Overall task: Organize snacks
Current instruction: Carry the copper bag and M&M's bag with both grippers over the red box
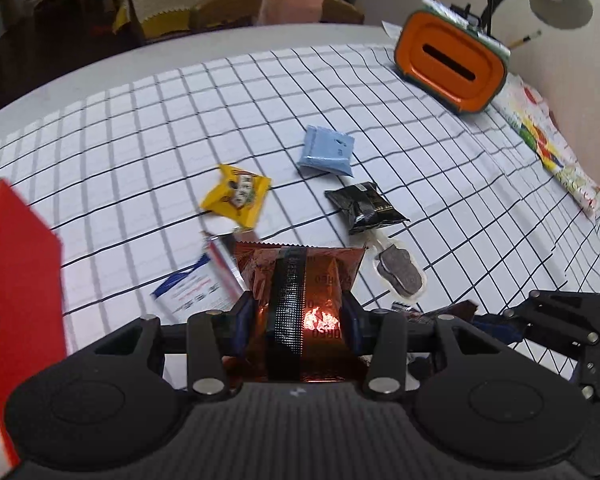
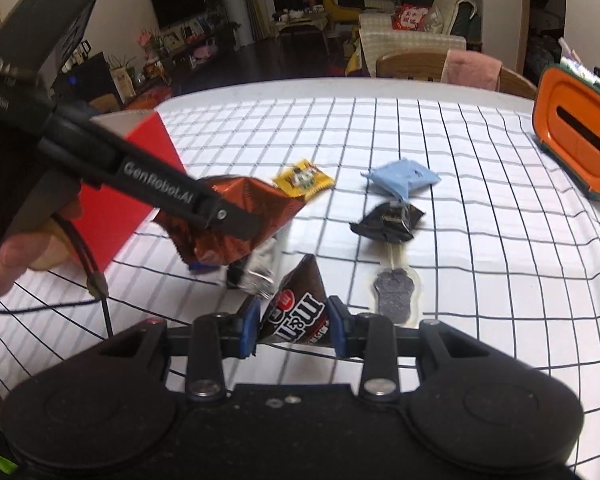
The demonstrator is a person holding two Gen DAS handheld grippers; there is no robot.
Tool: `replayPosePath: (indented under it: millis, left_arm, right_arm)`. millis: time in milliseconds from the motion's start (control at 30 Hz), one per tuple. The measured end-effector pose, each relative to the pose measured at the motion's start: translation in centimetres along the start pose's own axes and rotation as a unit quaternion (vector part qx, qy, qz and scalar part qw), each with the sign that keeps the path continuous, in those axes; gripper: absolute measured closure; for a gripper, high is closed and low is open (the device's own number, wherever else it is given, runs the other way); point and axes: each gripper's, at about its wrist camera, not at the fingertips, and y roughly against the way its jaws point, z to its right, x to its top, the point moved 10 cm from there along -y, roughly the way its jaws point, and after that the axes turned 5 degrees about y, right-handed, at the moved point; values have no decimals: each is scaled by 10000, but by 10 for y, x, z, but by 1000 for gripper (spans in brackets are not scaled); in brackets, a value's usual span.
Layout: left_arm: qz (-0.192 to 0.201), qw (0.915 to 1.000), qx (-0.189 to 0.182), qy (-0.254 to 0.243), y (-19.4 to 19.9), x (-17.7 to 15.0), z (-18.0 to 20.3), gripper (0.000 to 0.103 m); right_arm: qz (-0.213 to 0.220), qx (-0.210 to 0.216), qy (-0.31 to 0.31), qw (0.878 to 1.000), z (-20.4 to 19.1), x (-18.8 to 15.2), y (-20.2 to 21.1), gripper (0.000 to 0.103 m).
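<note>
Left wrist view: we see the left hand-held gripper [image 1: 298, 316] closed partway on a copper-brown Oreo packet [image 1: 300, 280], its blue pads pressing the packet's two sides and the packet clear of the desk [image 1: 460, 168]; beyond it on the checked cloth lie a yellow packet [image 1: 238, 196], a blue packet [image 1: 328, 151], a black packet [image 1: 364, 206], a clear-wrapped biscuit [image 1: 400, 274] and a white-and-blue sachet [image 1: 196, 290], with a red box [image 1: 24, 276] at the left edge and an orange container [image 1: 452, 66] far right. Right wrist view: the right hand-held gripper [image 2: 294, 326] is closed nearly to its limit on a brown M&M's packet [image 2: 298, 308], gripped low with its tip standing up between the pads; the left tool crosses the upper left, carrying the Oreo packet just beside the open-topped red box [image 2: 136, 184], while the yellow [image 2: 304, 180], blue [image 2: 402, 178] and black [image 2: 388, 220] packets remain well apart on the cloth. We judge the step to be carrying both packets to the red box; to do it well, we would keep both grips firm, bring each packet over the opening before releasing, and lead with the left so the tools do not collide
</note>
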Motion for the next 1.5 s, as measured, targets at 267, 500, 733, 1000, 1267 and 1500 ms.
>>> replayPosePath:
  millis: [267, 500, 733, 1000, 1267, 1500]
  left_arm:
    - [335, 9992, 87, 221, 50, -11, -30, 59]
    - [607, 9969, 374, 345, 89, -19, -66, 59]
    - [805, 9941, 505, 527, 120, -27, -110, 59]
    - [967, 9901, 688, 751, 148, -35, -169, 59]
    - [1007, 9862, 955, 900, 165, -43, -232, 59]
    - [957, 9827, 1227, 1001, 167, -49, -286, 59]
  right_arm:
    - [226, 27, 121, 9997, -33, 24, 25, 68]
    - [437, 111, 322, 9985, -75, 51, 35, 68]
    - [508, 267, 555, 9968, -120, 73, 30, 68]
    - [600, 391, 817, 9941, -172, 102, 13, 68]
    - [553, 456, 982, 9926, -214, 122, -12, 68]
    - [397, 475, 1060, 9924, -243, 134, -47, 68]
